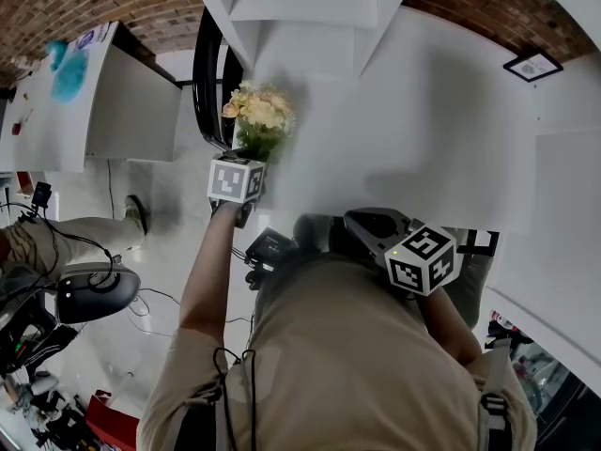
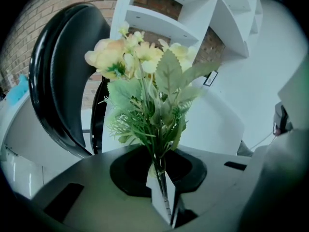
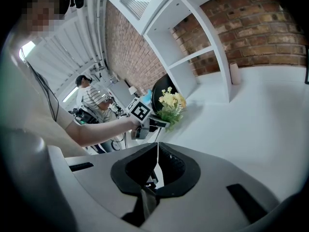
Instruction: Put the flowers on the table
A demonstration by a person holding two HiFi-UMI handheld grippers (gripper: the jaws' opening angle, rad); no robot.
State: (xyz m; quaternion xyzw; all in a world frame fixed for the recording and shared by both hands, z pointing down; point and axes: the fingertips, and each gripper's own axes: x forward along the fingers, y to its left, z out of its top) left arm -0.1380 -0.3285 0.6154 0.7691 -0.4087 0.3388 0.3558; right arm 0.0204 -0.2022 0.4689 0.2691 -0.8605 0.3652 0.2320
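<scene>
A bunch of pale yellow flowers (image 1: pixel 259 113) with green leaves stands upright over the white table (image 1: pixel 423 130), near its left edge. My left gripper (image 1: pixel 248 155) is shut on the stems just below the leaves. In the left gripper view the thin stems (image 2: pixel 162 180) are pinched between the jaws and the blooms (image 2: pixel 130 52) fan out above. My right gripper (image 1: pixel 362 224) hangs close to my body at the table's near edge, shut and empty. The right gripper view has its jaws (image 3: pixel 157 170) together, with the flowers (image 3: pixel 171 103) and the left gripper (image 3: pixel 147 120) beyond them.
A black chair back (image 2: pixel 58 95) stands just left of the flowers, by the table's edge. White shelves (image 2: pixel 169 18) rise behind on a brick wall. A second white desk (image 1: pixel 84 101) is at far left, with a seated person (image 3: pixel 94 98) and cables on the floor.
</scene>
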